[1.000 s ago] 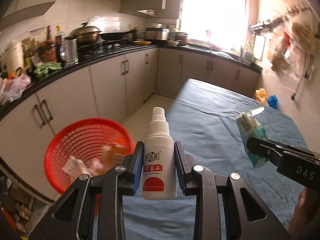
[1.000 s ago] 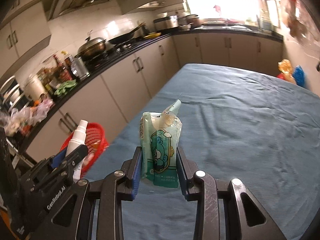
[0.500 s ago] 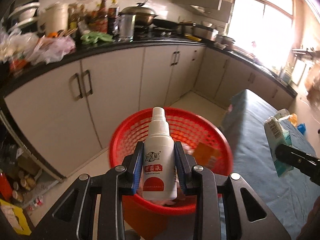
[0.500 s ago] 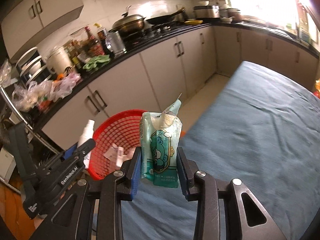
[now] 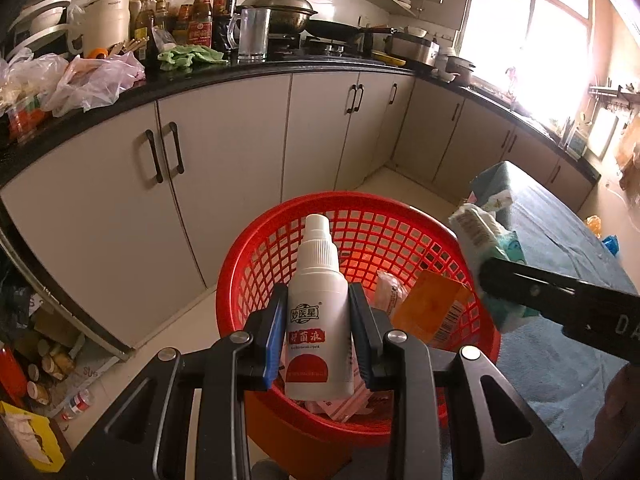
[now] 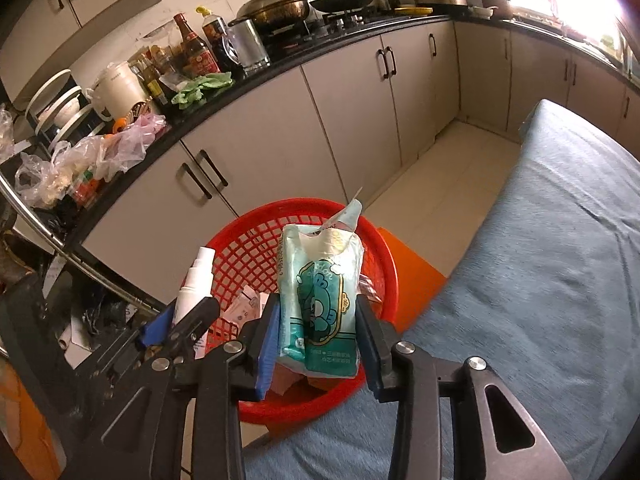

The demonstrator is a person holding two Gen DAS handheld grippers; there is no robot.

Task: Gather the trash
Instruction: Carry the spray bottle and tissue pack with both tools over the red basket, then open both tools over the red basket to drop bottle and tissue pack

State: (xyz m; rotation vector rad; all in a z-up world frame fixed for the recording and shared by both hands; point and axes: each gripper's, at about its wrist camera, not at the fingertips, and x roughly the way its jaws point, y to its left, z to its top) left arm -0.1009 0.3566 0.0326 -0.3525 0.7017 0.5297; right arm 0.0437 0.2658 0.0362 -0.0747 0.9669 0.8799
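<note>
Both items are over the red mesh basket (image 5: 360, 248), which fills lower centre of both wrist views. Step in hand looks like the drop.

L gripper (image 5: 318, 332) is pinching the white spray bottle (image 5: 318, 320) upright at its label, nozzle up, blue pads tight on both sides. Bottle sits over the near half of the basket, above the orange packet (image 5: 430, 312) and paper scraps already in there.

R gripper (image 6: 316, 332) has the teal wet-wipe pack (image 6: 320, 300) between its pads. Its jaws have just been opening: a thin gap shows beside the pack on each side, so grip looks about gone, pack prob. slipping free. In the L view that pack is at right edge of frame, near the basket's right rim beside the blue-covered table (image 6: 540, 280).

To do it well:
- R: pack looks close to the rim on the table side, so nudge toward basket centre before spreading fully, or it may catch the rim and tip out.
- L: open wide w/o tilting, let the bottle fall straight. It's rigid and round, could bounce or roll, so release low.
- Keep the two grippers apart. Their frames are near each other at lower left of the R view.
</note>
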